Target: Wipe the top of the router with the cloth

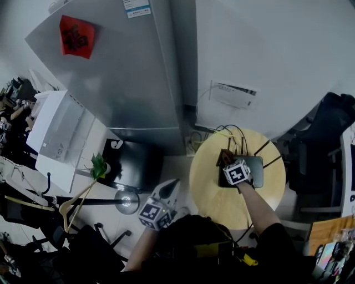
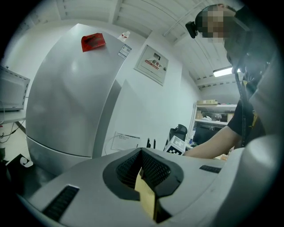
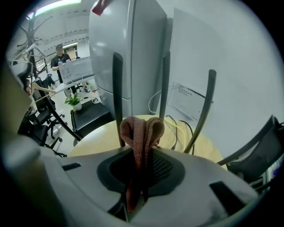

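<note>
Right tool (image 3: pixel 141 175) clamps brown knitted cloth (image 3: pixel 140 135), flat black antennaed router (image 1: pixel 256 166) beneath it, wiping seemingly unfinished; left tool (image 2: pixel 144 177) closed, empty.

Nothing here reads with certainty. A red square paper (image 1: pixel 76 36) on the grey refrigerator (image 1: pixel 127 83) bears one dark character, too blurred to make out. A white label (image 1: pixel 136 8) with a blue band near the refrigerator's top, a printed white sheet (image 1: pixel 233 95) on the wall (image 1: pixel 266 50) and a framed notice (image 2: pixel 154 64) higher on that wall carry print too small to read. The cube (image 1: pixel 156 213) on the left gripper (image 1: pixel 173 186) and the one on the right gripper (image 1: pixel 226 161) show only black-and-white square patterns.
</note>
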Available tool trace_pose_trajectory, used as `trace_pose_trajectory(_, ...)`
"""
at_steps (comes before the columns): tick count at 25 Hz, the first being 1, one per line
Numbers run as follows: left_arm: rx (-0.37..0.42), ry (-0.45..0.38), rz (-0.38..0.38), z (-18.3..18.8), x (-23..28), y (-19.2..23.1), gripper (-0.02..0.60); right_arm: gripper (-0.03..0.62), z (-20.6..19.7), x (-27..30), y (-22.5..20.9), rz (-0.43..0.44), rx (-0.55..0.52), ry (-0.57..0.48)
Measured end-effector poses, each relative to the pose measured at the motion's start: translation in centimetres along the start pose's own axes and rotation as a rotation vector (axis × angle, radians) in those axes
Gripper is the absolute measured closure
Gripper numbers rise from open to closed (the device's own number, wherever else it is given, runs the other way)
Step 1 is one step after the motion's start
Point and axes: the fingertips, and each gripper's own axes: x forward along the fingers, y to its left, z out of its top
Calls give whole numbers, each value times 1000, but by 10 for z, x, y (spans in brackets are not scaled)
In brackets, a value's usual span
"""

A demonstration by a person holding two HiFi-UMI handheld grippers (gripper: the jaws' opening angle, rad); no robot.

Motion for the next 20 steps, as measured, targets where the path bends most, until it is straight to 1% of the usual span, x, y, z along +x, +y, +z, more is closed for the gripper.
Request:
trace_pose_trajectory(3, -10, 8, 26, -6, -6, 8, 581, 531, -2, 15, -10, -44, -12, 65)
trace_pose_trajectory(5, -14, 18, 49, -10, -10, 15, 581, 531, -6, 19, -18, -95, -17, 127)
trace_pose_trajectory(7, -16, 21, 71, -11, -13, 21, 581, 531, -7, 19, -24, -141, -22, 158)
trace_pose_trajectory(9, -20, 18, 86, -11, -16, 25, 581, 531, -5, 21, -24, -159, -23, 152)
trace_pose_trajectory(11, -29, 15, 96, -11, -17, 28, 581, 531, -4, 23, -24, -159, -5, 141)
trace_pose_trajectory(14, -36, 21, 91, -12, -17, 26, 581, 531, -6, 34, -21, -121, 53, 113)
trace_pose_trajectory(16, -31, 19, 82, -11, -16, 26, 581, 531, -3, 33, -23, -117, 97, 84)
trace_pose_trajectory(17, -29, 17, 78, -10, -16, 25, 581, 532, 1, 30, -25, -128, 108, 61)
trace_pose_trajectory(20, -26, 3, 64, -8, -16, 25, 581, 532, 13, 17, -30, -180, 98, -9)
